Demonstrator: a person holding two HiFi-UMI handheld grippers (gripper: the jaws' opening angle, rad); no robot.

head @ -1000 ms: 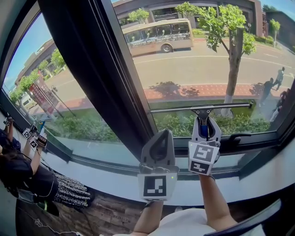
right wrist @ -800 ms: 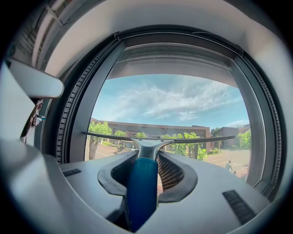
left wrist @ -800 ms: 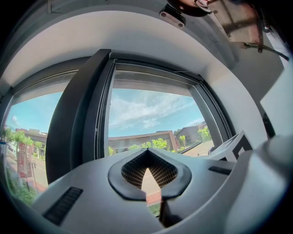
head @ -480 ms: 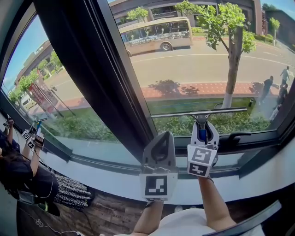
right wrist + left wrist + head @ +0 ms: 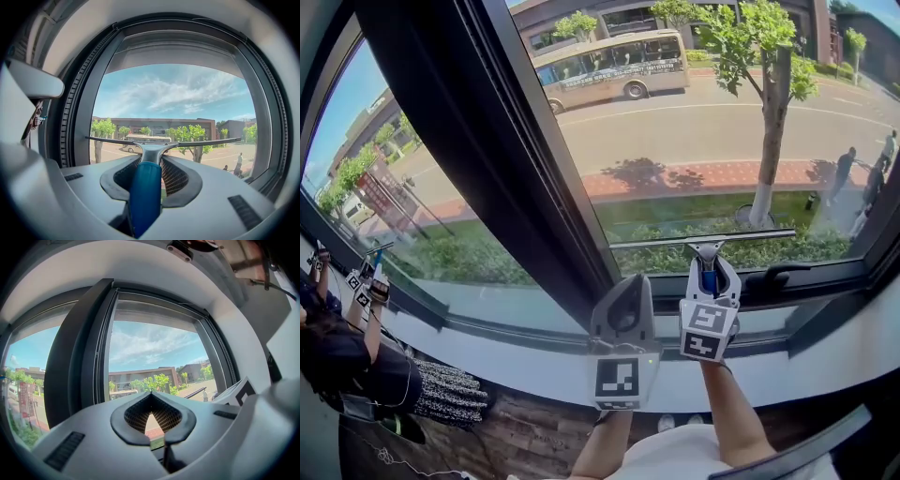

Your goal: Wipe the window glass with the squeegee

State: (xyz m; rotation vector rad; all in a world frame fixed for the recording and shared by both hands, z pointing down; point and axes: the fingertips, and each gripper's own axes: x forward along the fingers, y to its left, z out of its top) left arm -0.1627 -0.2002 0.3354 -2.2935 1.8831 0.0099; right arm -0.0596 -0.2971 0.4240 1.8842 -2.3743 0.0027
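The squeegee [image 5: 703, 238] has a blue handle [image 5: 144, 193] and a long dark blade [image 5: 168, 142] lying level against the window glass [image 5: 703, 122], low on the right pane near the bottom frame. My right gripper [image 5: 709, 281] is shut on the blue handle just below the blade; in the right gripper view [image 5: 149, 176] the handle runs between the jaws. My left gripper [image 5: 622, 305] hangs lower and to the left, by the dark upright frame post [image 5: 478, 141]. Its jaws [image 5: 151, 417] meet at the tips and hold nothing.
A dark window handle [image 5: 783, 275] sticks out on the bottom frame right of the squeegee. A white sill [image 5: 825, 361] runs under the glass. Another person [image 5: 337, 352] with grippers works at the far left pane. A dark chair edge [image 5: 797, 450] curves at the lower right.
The right gripper has drawn the squeegee down the glass, its blade now close to the bottom frame. The left gripper has barely moved.
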